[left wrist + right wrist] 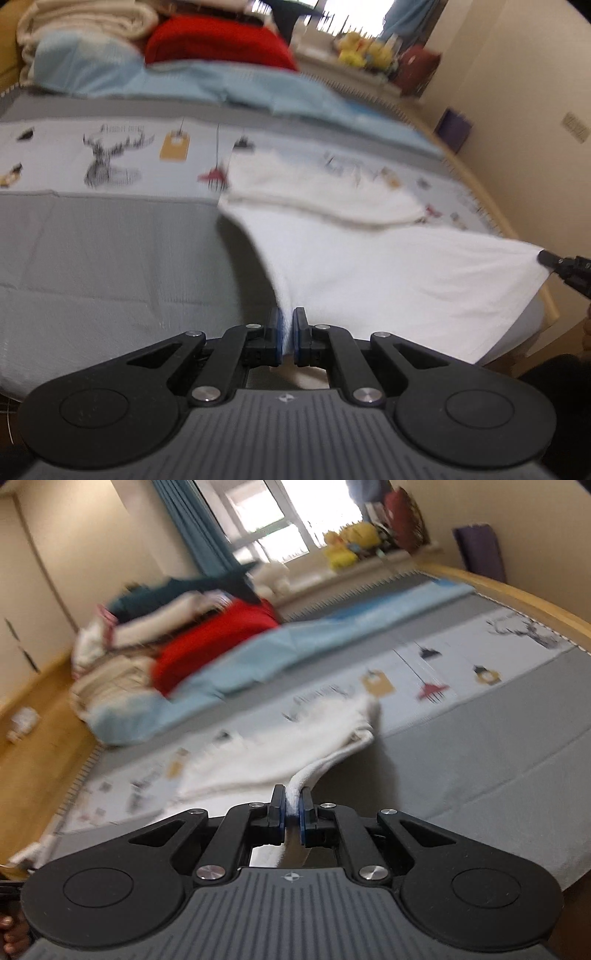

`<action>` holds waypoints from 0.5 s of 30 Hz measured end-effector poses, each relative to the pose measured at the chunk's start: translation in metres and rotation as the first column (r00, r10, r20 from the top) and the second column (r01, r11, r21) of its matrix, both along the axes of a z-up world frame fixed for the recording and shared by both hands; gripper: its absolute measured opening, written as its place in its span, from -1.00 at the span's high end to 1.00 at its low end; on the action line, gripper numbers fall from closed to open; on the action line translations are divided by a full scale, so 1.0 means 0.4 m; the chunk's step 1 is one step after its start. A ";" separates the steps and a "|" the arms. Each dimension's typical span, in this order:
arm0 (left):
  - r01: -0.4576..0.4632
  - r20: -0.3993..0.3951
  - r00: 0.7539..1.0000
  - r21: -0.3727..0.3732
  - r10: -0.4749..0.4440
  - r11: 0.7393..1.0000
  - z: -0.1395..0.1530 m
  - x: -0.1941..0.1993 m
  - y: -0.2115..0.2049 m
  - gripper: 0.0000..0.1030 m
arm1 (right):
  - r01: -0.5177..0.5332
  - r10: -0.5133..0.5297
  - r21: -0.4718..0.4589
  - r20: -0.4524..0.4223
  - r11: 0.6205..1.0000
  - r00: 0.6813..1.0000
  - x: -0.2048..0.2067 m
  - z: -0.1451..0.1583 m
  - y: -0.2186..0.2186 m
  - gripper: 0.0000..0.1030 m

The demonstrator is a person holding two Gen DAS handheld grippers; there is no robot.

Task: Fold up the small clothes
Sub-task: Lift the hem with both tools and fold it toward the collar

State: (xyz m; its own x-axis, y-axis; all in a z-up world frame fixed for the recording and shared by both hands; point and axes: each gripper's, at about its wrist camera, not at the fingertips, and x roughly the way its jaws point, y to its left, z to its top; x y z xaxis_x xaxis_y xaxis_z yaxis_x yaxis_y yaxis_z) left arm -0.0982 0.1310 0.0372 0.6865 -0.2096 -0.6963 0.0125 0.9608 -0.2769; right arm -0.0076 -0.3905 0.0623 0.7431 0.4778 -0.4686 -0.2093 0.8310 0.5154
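Stretching between the two tongs, a white garment (369,273) hangs lifted over the near part of the bed (110,251), its far portion lying on the printed band of the bedspread (122,155) with the deer drawing. The left tongs (287,332) are closed almost fully, pinching one bottom corner of the cloth between the blue pads. In the left wrist view the right tongs (546,258) show at the far right edge, their tip gripping the opposite corner so the hem runs taut between them. In the right wrist view the right tongs (293,812) are clamped narrowly on a thick white edge of the garment (277,753), which trails away onto the bedspread (480,746). At the head of the bed sit a light blue blanket (207,85), a red cushion (218,44) and a cream bundle (85,22). Yellow plush toys (351,542) stand on the windowsill. Both views are blurred.
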 end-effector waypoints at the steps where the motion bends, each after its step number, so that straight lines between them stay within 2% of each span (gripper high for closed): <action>1: 0.005 0.027 1.000 -0.013 -0.004 1.000 0.029 -0.028 0.005 0.90 | -0.007 0.007 0.022 0.018 1.000 1.000 -0.015 0.015 -0.014 0.88; 4: 0.004 0.093 0.996 -0.050 0.001 0.999 0.095 -0.101 0.022 0.90 | -0.012 0.008 0.064 0.055 0.998 0.998 -0.065 0.042 -0.051 0.88; 7: -0.025 0.077 0.997 -0.062 0.030 0.998 0.094 -0.103 0.042 0.90 | 0.008 -0.010 0.057 0.029 0.998 1.000 -0.054 0.020 -0.060 0.88; 10: -0.066 0.009 0.998 -0.033 0.066 0.997 0.052 -0.047 0.064 0.90 | 0.045 -0.044 0.048 -0.031 0.998 0.999 -0.001 -0.023 -0.049 0.88; 13: -0.071 -0.032 0.997 -0.012 0.070 0.997 0.004 0.050 0.094 0.90 | 0.067 -0.068 -0.006 -0.045 0.998 0.997 0.068 -0.053 -0.013 0.88; 15: -0.065 -0.058 0.996 0.027 0.066 0.998 -0.035 0.134 0.113 0.90 | 0.079 -0.081 -0.031 -0.073 0.996 0.994 0.137 -0.076 0.007 0.88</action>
